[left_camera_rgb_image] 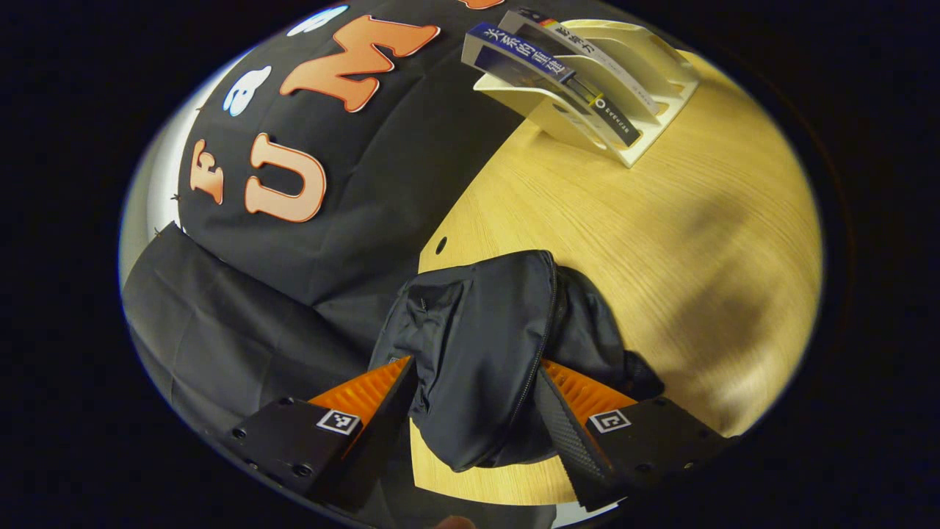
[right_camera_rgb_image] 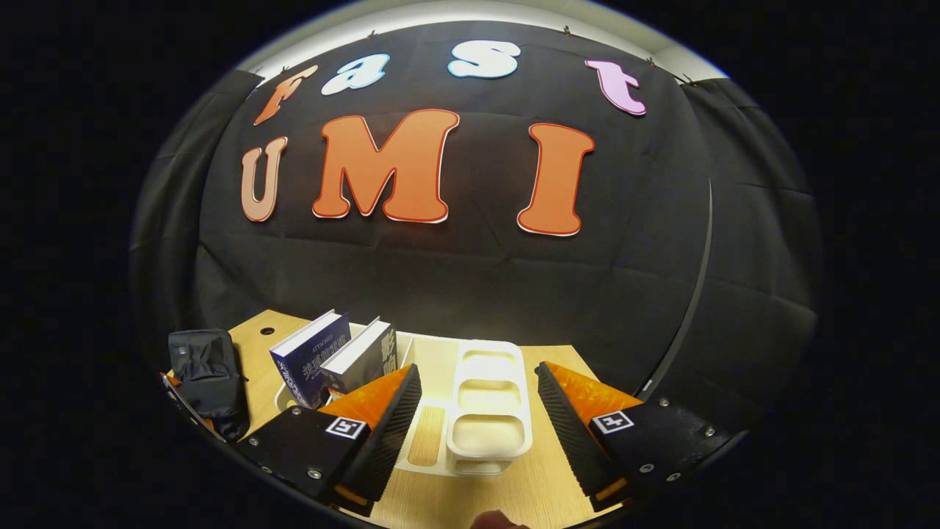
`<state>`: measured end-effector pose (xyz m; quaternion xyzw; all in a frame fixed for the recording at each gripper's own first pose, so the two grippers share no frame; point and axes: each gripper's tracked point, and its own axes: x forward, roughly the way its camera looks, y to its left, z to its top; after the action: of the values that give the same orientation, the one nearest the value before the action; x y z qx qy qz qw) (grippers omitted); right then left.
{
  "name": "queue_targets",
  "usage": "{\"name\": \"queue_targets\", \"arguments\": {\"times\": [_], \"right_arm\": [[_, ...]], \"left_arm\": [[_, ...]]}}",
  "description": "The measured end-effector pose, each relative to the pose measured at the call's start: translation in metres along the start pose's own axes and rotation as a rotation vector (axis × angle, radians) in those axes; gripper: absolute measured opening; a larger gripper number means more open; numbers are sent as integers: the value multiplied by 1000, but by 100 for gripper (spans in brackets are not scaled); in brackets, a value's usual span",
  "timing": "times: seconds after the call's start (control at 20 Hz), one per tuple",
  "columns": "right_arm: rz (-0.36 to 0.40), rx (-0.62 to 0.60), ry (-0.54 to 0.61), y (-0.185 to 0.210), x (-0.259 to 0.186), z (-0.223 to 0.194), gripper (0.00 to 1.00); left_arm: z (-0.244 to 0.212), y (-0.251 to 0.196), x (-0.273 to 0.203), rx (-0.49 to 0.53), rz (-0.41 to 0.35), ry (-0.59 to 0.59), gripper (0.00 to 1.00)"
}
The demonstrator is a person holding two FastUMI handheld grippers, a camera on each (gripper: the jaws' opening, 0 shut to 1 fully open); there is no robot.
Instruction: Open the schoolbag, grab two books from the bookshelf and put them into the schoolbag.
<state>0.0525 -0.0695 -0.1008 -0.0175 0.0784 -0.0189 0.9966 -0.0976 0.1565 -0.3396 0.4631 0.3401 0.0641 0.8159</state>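
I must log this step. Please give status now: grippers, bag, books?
Left gripper around the bag, zipper closed. Right gripper open before the rack. Both books in the rack. Nothing blocking.

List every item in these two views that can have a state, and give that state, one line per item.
Schoolbag: zipped shut, lying on the table between the left gripper's fingers.
Left gripper: shut on the schoolbag.
Right gripper: open, holding nothing, in front of the bookshelf.
Books: two, leaning in the bookshelf.
Bookshelf: its other slots empty.

Two books (right_camera_rgb_image: pixel 334 360), one schoolbag (left_camera_rgb_image: pixel 477 353), seemingly one bookshelf (right_camera_rgb_image: pixel 488 400).
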Motion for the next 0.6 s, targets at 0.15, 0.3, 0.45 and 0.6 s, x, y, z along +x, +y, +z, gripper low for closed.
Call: {"name": "queue_targets", "arguments": {"times": [0.15,0.3,0.45,0.6], "right_arm": [[0,-2,-12,-4,-2,5,95],[13,11,-7,-3,-4,5,95],[29,5,-18,3,-9,12,95],[32,-16,-28,12,-14,24,95]], "left_arm": [[13,18,3,51,83,-24,95],[10,14,22,63,55,7,94],[5,16,29,38,0,42,82],[10,20,32,-8,-87,28,66]]}}
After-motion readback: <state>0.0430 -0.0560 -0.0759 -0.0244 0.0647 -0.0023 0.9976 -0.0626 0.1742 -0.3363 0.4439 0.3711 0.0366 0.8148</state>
